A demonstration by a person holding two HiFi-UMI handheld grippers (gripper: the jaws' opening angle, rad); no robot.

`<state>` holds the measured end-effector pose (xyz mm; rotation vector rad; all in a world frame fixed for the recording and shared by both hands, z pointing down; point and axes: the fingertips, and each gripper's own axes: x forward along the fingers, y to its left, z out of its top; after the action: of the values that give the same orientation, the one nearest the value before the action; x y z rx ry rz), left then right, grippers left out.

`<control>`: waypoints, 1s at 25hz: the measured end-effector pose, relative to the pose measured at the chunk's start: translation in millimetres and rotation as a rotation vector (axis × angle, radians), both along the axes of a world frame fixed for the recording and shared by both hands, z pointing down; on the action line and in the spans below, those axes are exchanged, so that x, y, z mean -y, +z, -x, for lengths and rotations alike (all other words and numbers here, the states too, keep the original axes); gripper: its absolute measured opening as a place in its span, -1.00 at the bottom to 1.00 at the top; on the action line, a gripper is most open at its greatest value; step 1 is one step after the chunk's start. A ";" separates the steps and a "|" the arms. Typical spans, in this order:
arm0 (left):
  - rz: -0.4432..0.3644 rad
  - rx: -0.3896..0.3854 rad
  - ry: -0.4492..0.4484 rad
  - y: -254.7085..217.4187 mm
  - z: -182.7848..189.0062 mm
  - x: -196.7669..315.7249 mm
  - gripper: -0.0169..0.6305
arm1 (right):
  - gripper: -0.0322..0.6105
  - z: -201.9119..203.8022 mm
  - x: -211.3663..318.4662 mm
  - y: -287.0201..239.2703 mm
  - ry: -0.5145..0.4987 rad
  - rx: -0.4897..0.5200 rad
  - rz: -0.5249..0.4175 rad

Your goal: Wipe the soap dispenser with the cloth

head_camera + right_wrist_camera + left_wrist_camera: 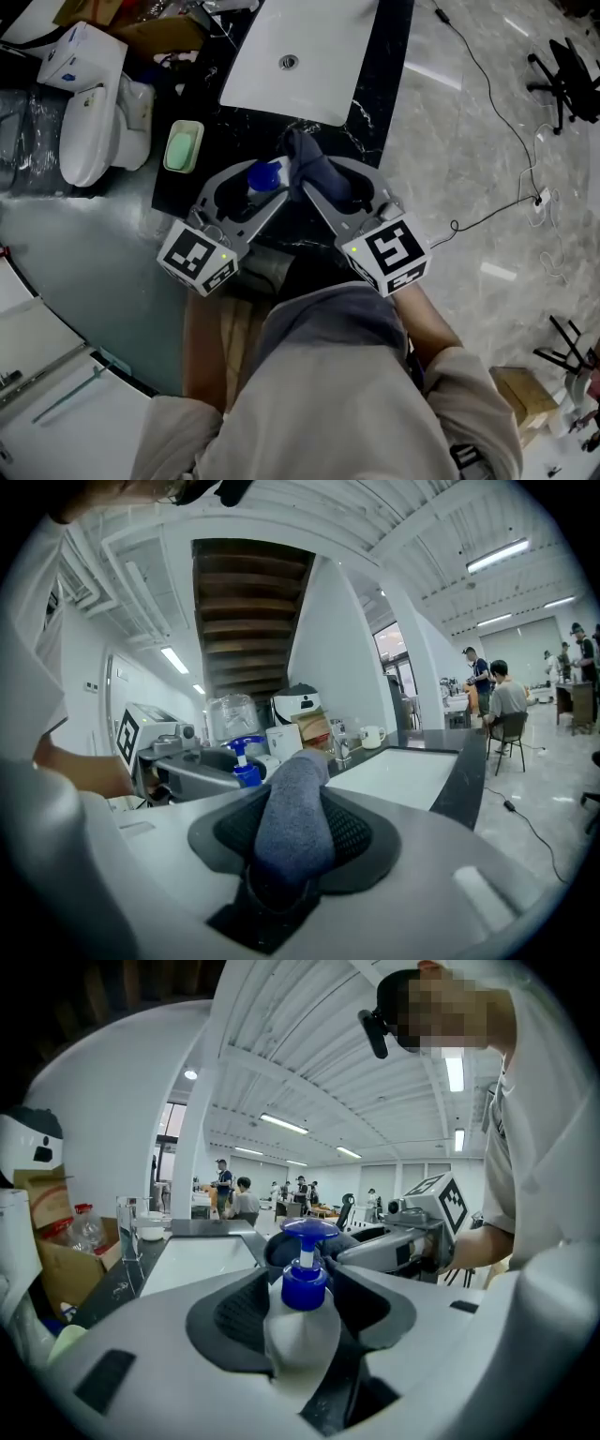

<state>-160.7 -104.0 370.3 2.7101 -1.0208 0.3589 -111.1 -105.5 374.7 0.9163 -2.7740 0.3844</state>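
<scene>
A white soap dispenser (pixel 267 174) with a blue pump stands on the black counter (pixel 380 94) in front of the person. My left gripper (pixel 246 187) is shut on its body; in the left gripper view the bottle (pixel 302 1326) fills the gap between the dark pads (pixel 239 1312). My right gripper (pixel 330 187) is shut on a rolled grey-blue cloth (pixel 314 167). The cloth (pixel 295 817) sticks out past the jaws, its end right beside the blue pump (pixel 246 761). Whether cloth and pump touch I cannot tell.
A white sink basin (pixel 300 56) lies just beyond the dispenser. A green soap dish (pixel 183 148) sits to the left, with a white appliance (pixel 89 112) beyond it. A white mug (pixel 372 736) stands by the sink. A cable (pixel 497 103) runs over the marble floor at right.
</scene>
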 end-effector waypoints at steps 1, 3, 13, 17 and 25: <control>-0.010 0.001 -0.007 -1.7 0.8 2.0 -0.34 | -0.45 0.4 0.4 0.8 -0.001 0.001 0.003; -0.025 -0.004 -0.030 -4.6 3.1 5.7 -0.47 | -0.45 1.5 1.3 3.3 -0.002 0.000 0.016; -0.035 -0.060 -0.237 -7.0 18.7 13.1 -0.52 | -0.45 3.2 1.4 13.2 0.014 -0.011 0.037; -0.052 -0.044 -0.325 -6.6 16.3 12.4 -0.52 | -0.45 1.7 -3.8 13.0 0.028 0.011 0.048; -0.075 -0.026 -0.342 -5.7 9.2 11.0 -0.52 | -0.46 9.8 -4.7 15.4 0.014 0.041 0.080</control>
<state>-169.9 -115.0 364.6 2.5272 -1.4853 0.2264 -120.9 -100.8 390.2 0.9194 -2.7680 0.5181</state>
